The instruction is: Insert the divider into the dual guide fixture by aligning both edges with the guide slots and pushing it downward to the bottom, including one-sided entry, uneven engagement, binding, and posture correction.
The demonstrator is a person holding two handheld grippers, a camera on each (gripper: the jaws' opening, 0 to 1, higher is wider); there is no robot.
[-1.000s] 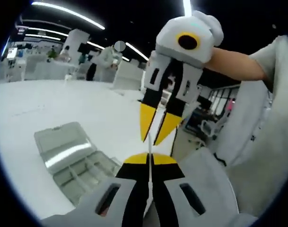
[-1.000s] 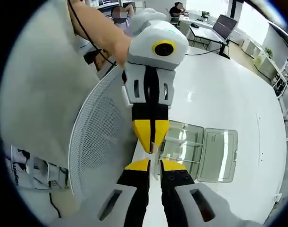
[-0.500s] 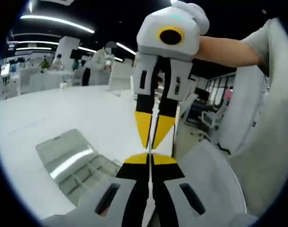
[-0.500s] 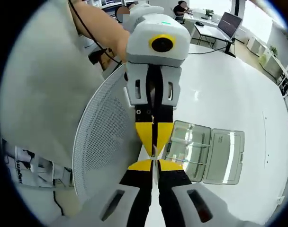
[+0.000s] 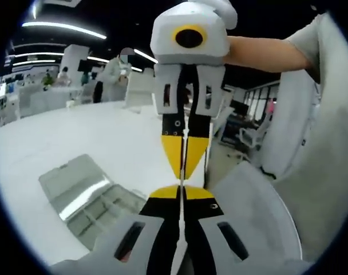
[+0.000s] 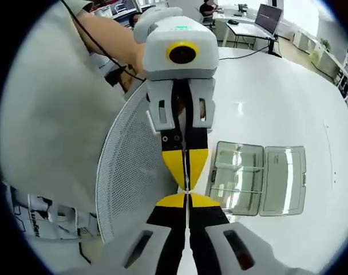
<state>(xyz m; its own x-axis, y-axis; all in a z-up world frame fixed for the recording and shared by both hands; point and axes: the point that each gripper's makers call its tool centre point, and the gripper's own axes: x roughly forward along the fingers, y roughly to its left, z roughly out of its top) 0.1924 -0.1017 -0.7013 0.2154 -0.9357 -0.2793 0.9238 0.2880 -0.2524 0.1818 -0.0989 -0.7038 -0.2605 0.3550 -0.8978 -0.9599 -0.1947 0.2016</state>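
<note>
Nearest in the left gripper view, the left gripper [image 5: 180, 192] is clamping its jaws together on the thin clear divider [image 5: 180, 229], seen edge-on as a pale line between them. Just past it, the right gripper [image 5: 184, 172] is pinching the same strip from the opposite end, tip to tip; a second ago it was sitting skewed and slightly parted, and now it is lining up squarely. That looks like the posture correction before entry. The divider's long axis is running from one gripper to the other, in the air above the table. Beyond, the open clear box [image 6: 257, 177] is lying on the white table [image 6: 277, 103], well apart from the strip, slots not yet engaged.
</note>
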